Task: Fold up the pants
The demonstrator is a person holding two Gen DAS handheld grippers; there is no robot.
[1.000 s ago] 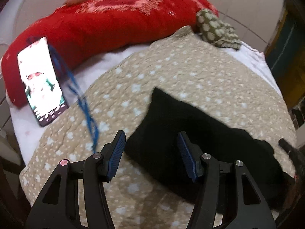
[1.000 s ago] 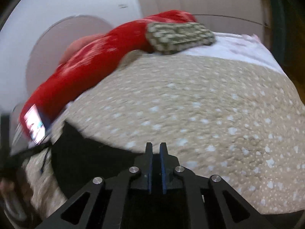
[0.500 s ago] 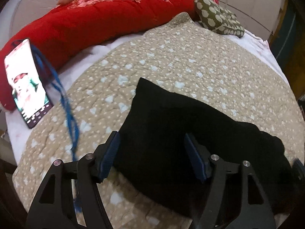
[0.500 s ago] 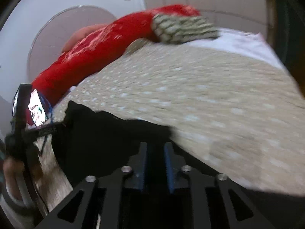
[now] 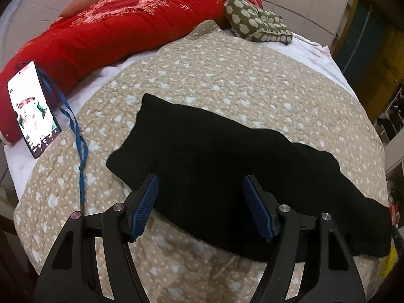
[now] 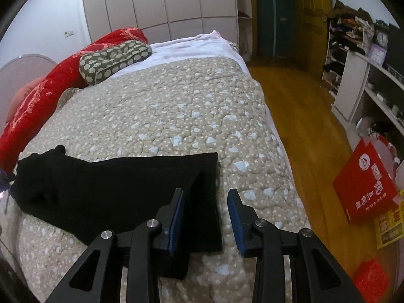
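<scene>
Black pants (image 5: pixel 227 171) lie folded in a long band across the beige dotted quilt (image 5: pixel 227 80). My left gripper (image 5: pixel 200 202) is open and empty, its blue pads just over the near edge of the pants' left part. In the right wrist view the pants (image 6: pixel 113 192) stretch leftward, with their right end folded flat. My right gripper (image 6: pixel 205 214) is open and empty, straddling the right edge of the pants.
A red quilt roll (image 5: pixel 113 30) and a green patterned pillow (image 5: pixel 255 22) lie at the bed's far side. A lit phone (image 5: pixel 32 108) with a blue lanyard (image 5: pixel 75 136) leans at the left. At the right are wooden floor (image 6: pixel 310 126), a red bag (image 6: pixel 366 184) and shelves (image 6: pixel 358 58).
My right gripper was shut on the pants and has opened, leaving their right end on the quilt. My left gripper moved in over the pants' near edge, still open.
</scene>
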